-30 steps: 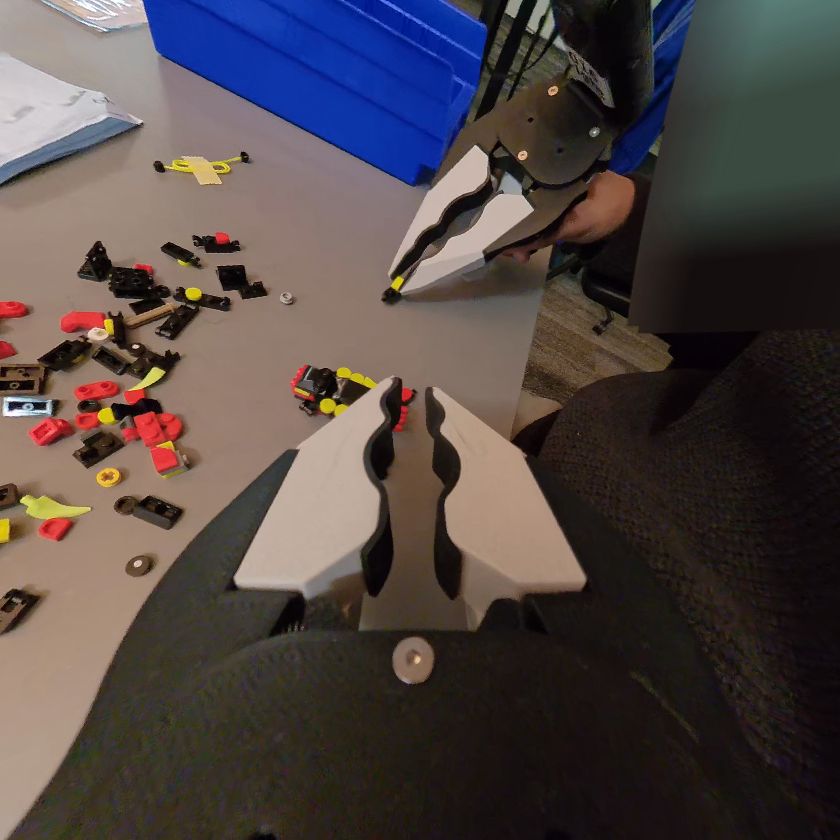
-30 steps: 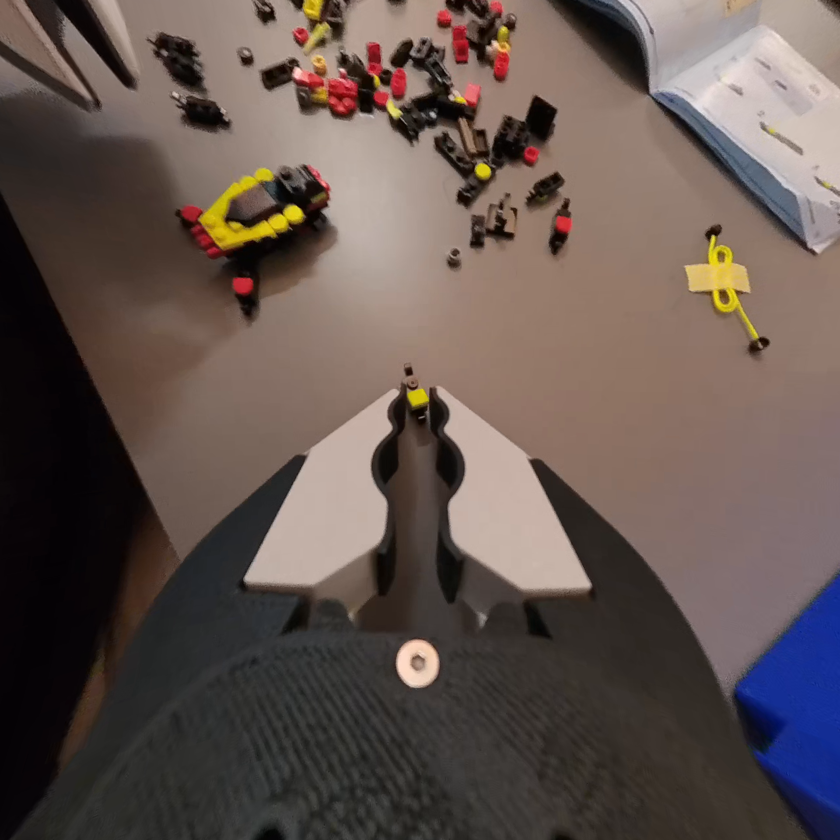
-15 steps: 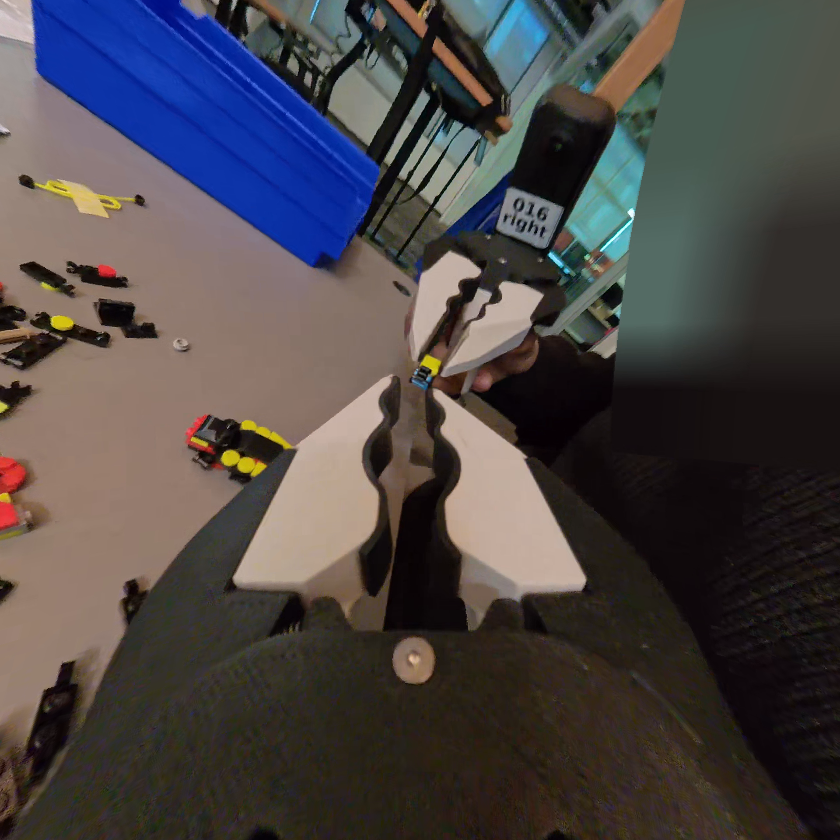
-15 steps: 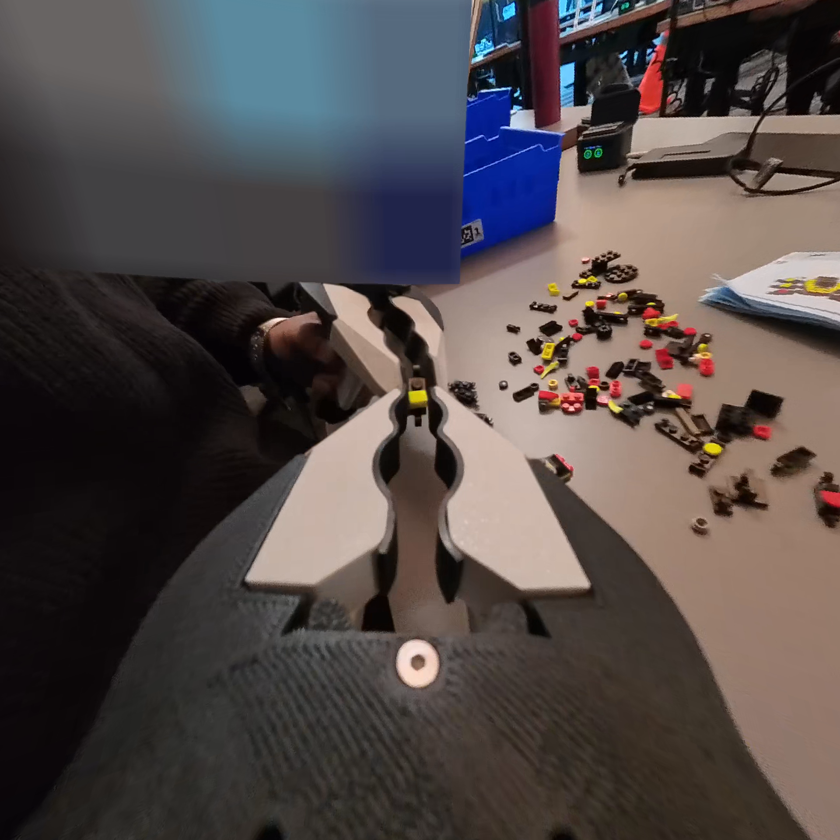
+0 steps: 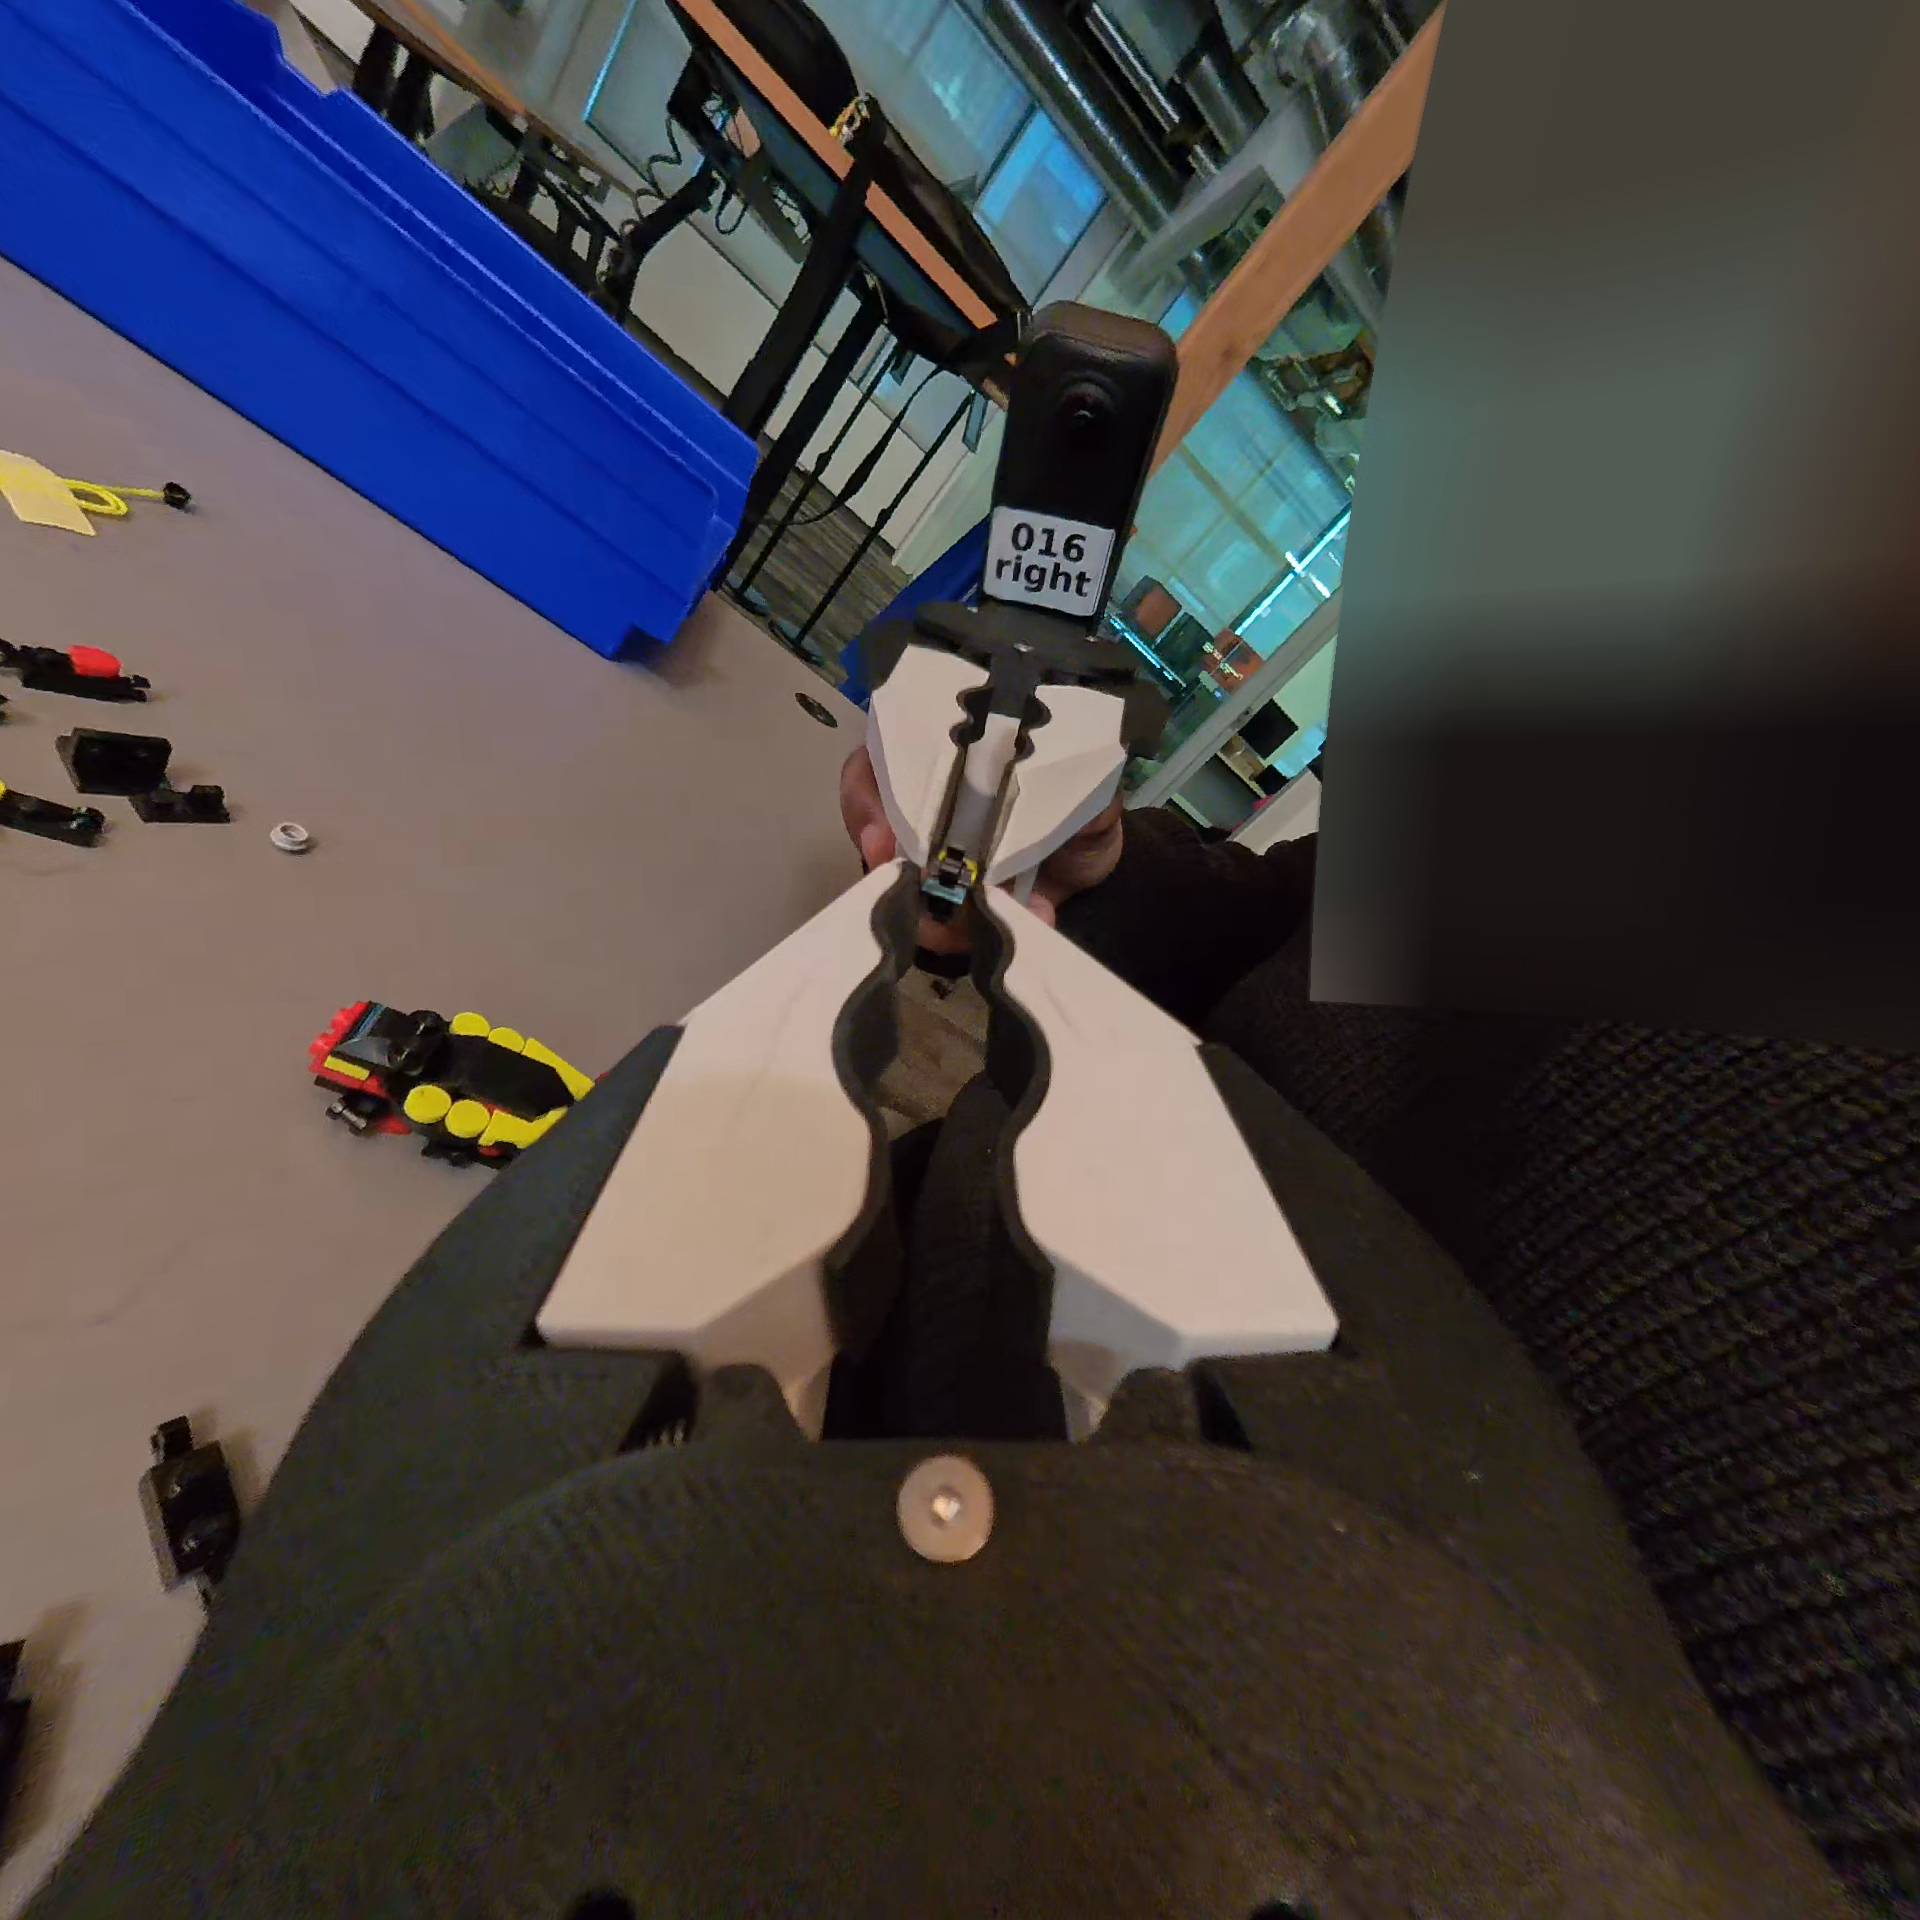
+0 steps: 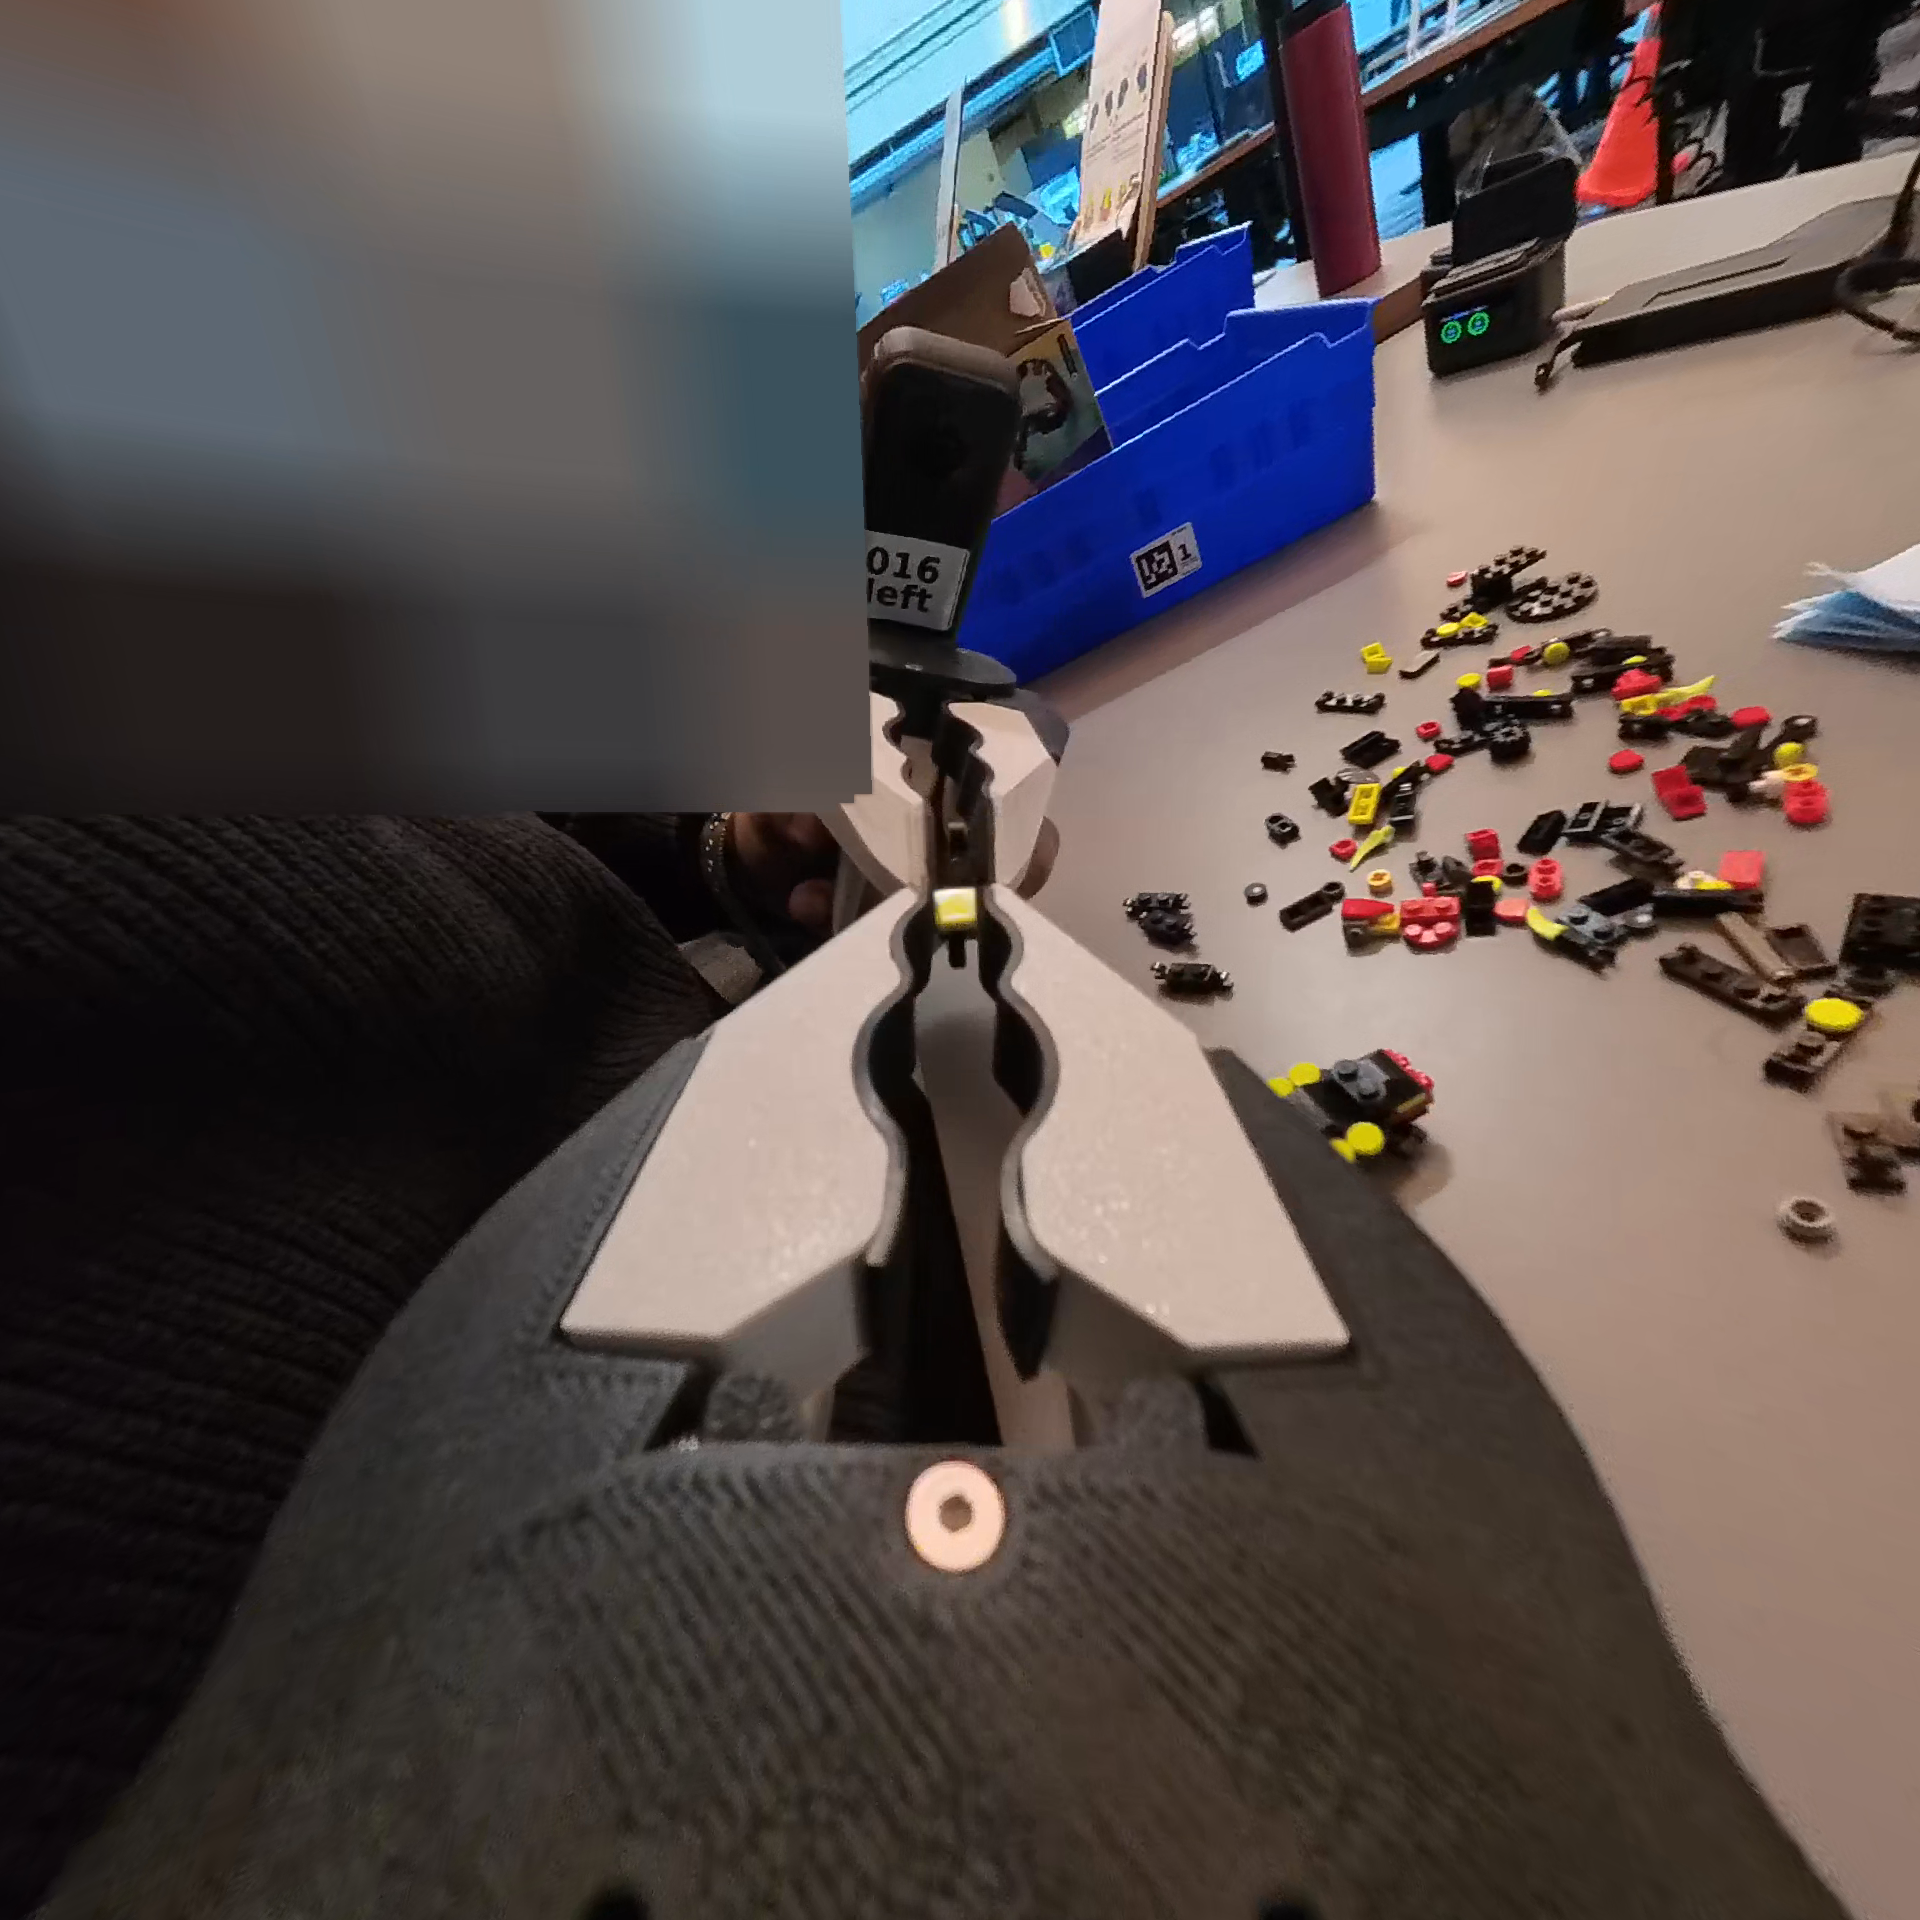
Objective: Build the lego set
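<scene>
The right gripper (image 6: pixel 954 914) is clenched on a small yellow-and-black brick piece (image 6: pixel 956 908), lifted off the desk (image 6: pixel 1455 1351) and held tip to tip with the left gripper (image 5: pixel 940 896). The left gripper's tips close around the same piece's dark end, likely so both can work it in mid-air. A half-built yellow, black and red model (image 5: pixel 447 1081) sits on the desk near the left gripper, loose bricks (image 6: pixel 1558 831) well apart beside blue bins (image 6: pixel 1174 488).
</scene>
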